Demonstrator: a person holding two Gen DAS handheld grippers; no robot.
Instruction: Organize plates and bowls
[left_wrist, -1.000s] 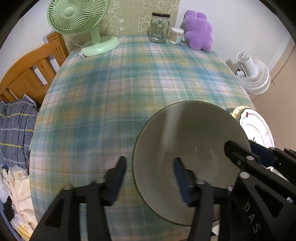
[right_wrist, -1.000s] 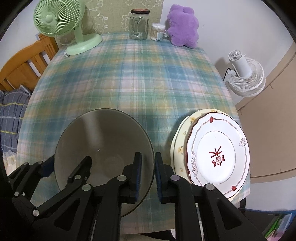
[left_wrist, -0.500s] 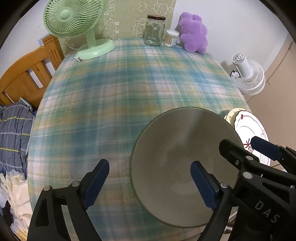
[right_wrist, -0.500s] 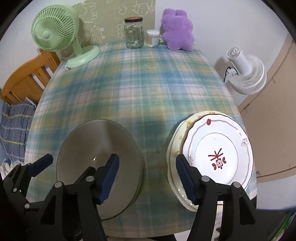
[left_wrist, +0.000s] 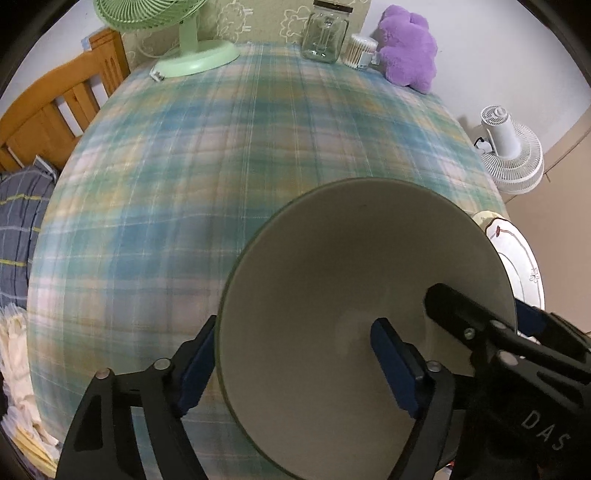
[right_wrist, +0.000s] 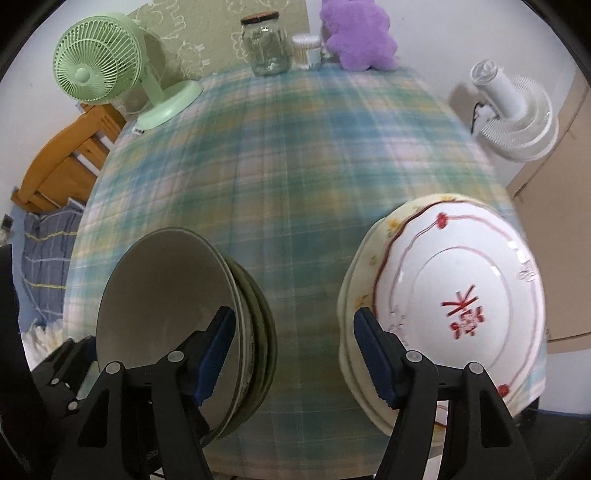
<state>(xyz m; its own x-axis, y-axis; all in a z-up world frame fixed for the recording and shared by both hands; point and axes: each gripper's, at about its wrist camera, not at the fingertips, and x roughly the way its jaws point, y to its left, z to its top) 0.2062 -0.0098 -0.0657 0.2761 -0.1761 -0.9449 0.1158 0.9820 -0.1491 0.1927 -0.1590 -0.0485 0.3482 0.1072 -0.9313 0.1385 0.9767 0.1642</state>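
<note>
**Glazed crockery at the near edge: rims are the place for a grip**

The grey-green bowl (left_wrist: 365, 317) is found at the near edge of the bench (left_wrist: 221, 166), on top of a nest of like bowls whose rims show beneath it in the right wrist view. Just to its right, apart from it, a stack of plates (right_wrist: 454, 295) is set, a white plate with red markings lying on a cream one with a scalloped edge.

The left claw (left_wrist: 295, 365) is spread wide, one finger outside the bowl's rim and the other over its hollow; nothing is pinched. The right claw (right_wrist: 291, 350) is likewise spread and empty, held over the cloth between bowls and plates.

The bowl is judged to be glazed ceramic: stiff, fairly heavy, smooth enough to slip, and easily chipped. A grip is best taken across the thin rim wall, one pad inside and one outside. The plates, flat and glossy, are likely to slide on one another, so the raised lip should be taken.

The bench is covered by a soft plaid cloth in blue, green and yellow.
</note>
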